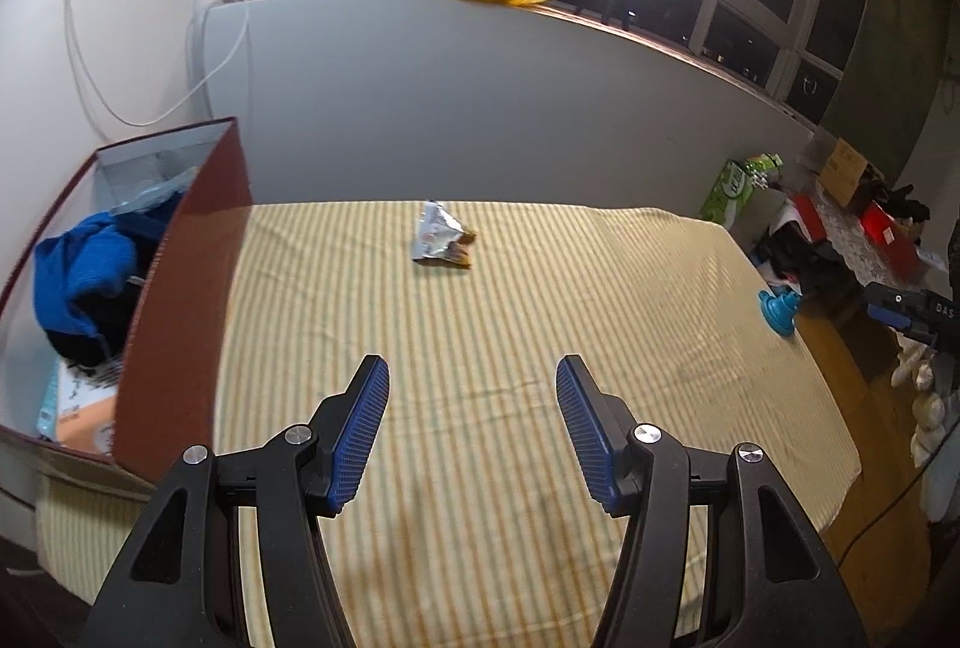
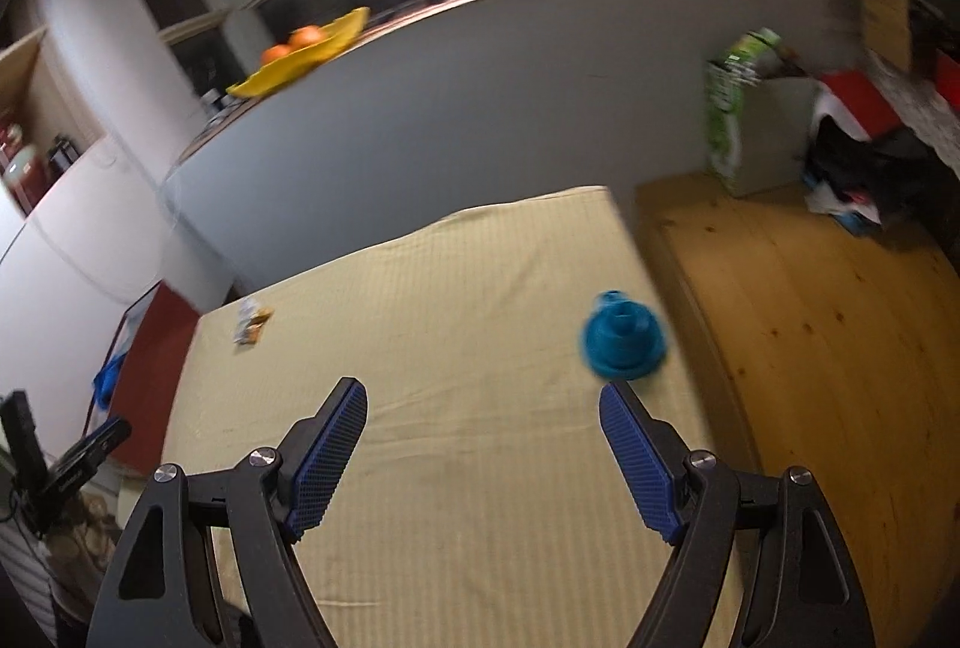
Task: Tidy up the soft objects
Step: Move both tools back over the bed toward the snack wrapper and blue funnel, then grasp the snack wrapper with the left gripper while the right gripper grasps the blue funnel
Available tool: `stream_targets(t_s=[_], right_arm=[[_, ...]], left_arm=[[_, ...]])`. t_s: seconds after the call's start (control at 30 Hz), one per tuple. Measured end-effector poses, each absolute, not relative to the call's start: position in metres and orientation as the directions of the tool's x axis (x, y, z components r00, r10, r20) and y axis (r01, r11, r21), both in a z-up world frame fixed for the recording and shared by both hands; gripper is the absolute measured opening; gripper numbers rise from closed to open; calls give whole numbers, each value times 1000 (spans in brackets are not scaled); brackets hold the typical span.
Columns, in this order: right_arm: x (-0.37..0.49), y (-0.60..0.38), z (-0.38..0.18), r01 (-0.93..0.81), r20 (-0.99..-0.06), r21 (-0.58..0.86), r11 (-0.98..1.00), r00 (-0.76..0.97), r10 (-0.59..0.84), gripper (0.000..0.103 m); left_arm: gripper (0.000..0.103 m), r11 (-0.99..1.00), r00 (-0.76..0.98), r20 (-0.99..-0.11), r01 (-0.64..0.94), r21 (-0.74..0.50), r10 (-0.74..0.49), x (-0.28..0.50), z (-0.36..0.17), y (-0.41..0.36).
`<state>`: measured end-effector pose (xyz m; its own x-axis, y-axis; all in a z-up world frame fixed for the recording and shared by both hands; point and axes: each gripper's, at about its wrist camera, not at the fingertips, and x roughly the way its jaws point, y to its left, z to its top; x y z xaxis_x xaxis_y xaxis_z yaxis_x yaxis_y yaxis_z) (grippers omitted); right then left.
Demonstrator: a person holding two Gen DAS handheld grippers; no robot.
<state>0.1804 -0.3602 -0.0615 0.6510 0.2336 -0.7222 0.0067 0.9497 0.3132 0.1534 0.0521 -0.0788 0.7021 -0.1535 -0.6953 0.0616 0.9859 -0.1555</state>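
Both sets of jaws are standing wide and empty; the blue toy [image 2: 622, 342] is lying just beyond the right gripper [image 2: 483, 453], nearer than the left gripper [image 1: 472, 429].

Striped cloth [image 1: 480, 408] lies mostly bare; open room across its middle and near edge. Obstacles on it: crumpled wrapper [image 1: 441, 243] toward the far edge, blue toy [image 1: 779, 312] at the right edge. Tall red box [image 1: 180, 300] walls off the left side; its top is open, interior partly filled by blue fabric [image 1: 84, 276]. Grey wall [image 1: 480, 108] closes the far side. Right of the cloth, bare wood floor [image 2: 810, 348], clutter beyond.
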Motion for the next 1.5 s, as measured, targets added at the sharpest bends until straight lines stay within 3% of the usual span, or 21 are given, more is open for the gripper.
stream_targets(t_s=[0.3,0.67,1.27,1.37,1.5], right_arm=[[200,-393,-94,76,-765,246,966,628,145,76],[228,-386,-128,20,-798,109,994,598,75,69],[265,-380,-151,-20,-810,16,1000,586,24,68],[271,-383,-155,-12,-814,21,1000,580,25,68],[278,-382,-161,-14,-822,3,1000,569,11,68]], left_arm=[[58,986,682,-713,81,-147,-163,170,-87,30],[62,987,651,-746,42,-153,-143,240,-112,32],[63,993,592,-803,-37,-108,-66,337,-159,40],[71,993,594,-801,-35,-116,-73,343,-161,43],[71,994,587,-807,-25,-102,-68,349,-166,40]])
